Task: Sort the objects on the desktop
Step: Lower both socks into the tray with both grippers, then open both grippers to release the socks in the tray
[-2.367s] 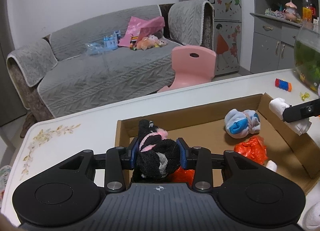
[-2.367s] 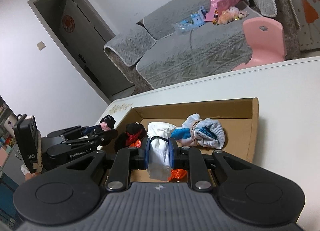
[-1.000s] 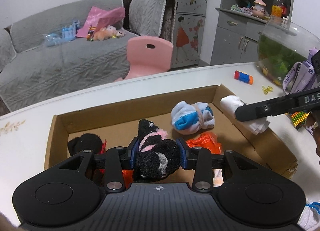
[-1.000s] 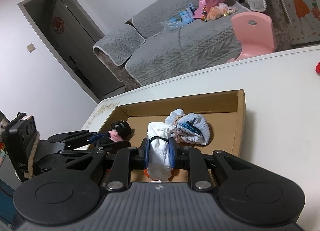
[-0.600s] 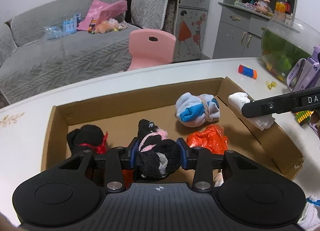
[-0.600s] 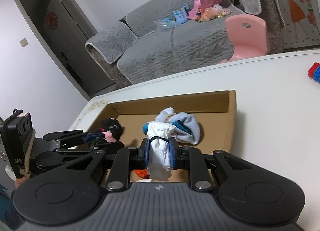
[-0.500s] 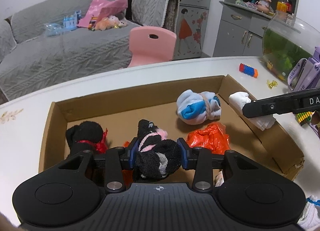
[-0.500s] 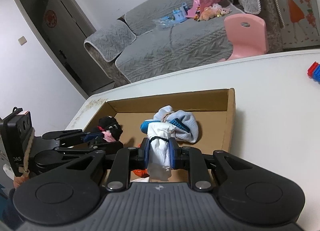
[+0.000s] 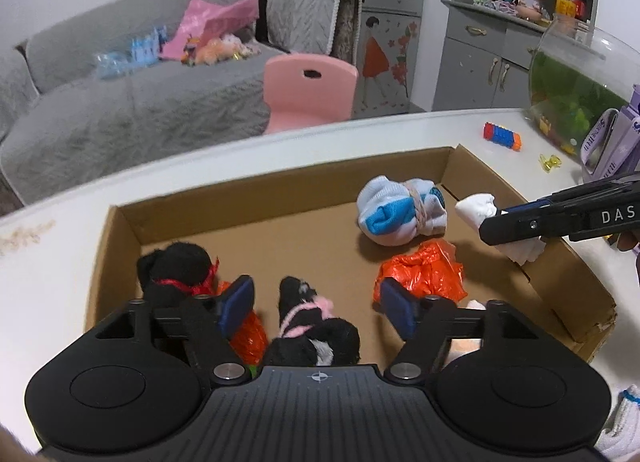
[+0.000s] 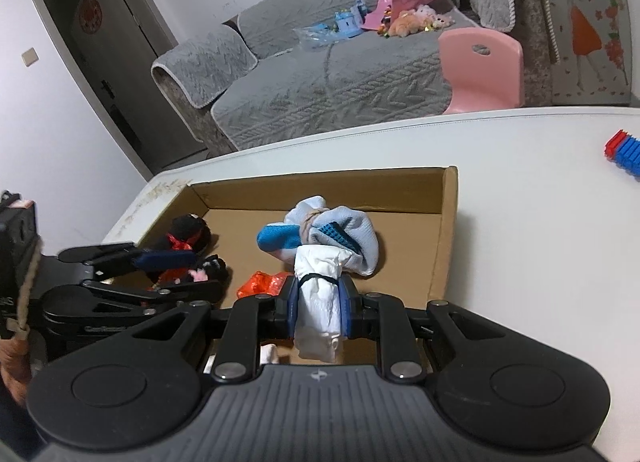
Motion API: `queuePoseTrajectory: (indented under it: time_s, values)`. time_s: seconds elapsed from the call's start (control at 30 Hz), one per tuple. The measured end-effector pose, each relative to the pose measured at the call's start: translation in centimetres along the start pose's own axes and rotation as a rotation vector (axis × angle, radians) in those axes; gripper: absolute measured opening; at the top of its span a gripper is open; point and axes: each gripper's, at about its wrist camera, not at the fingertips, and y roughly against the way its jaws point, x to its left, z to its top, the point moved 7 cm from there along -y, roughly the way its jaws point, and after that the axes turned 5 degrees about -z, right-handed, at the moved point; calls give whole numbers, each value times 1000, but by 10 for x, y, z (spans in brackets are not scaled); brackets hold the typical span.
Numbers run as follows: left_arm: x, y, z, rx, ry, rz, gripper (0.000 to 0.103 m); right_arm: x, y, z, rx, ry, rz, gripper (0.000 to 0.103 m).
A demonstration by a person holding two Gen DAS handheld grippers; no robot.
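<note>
the left tool (image 9: 316, 308) is spread wide around the black-and-pink sock bundle (image 9: 310, 332) in the cardboard box (image 9: 276, 197), while the white sock bundle (image 10: 318, 302) is clamped by the right tool (image 10: 319, 308) over the box's right edge.

A home living room: a grey quilted sofa (image 9: 132, 93) strewn with toys, a small pink plastic chair (image 9: 310, 91) and a round glass fishbowl (image 9: 576, 81) beyond the tongs.
</note>
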Motion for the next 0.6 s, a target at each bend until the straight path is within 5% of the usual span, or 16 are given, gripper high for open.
queuePoseTrajectory:
  time_s: [0.07, 0.6]
  values:
    - [0, 3, 2, -9, -7, 16, 89, -2, 0, 0, 0, -4, -2, 20]
    - [-5, 12, 3, -38, -58, 61, 94, -6, 3, -2, -8, 8, -35, 36]
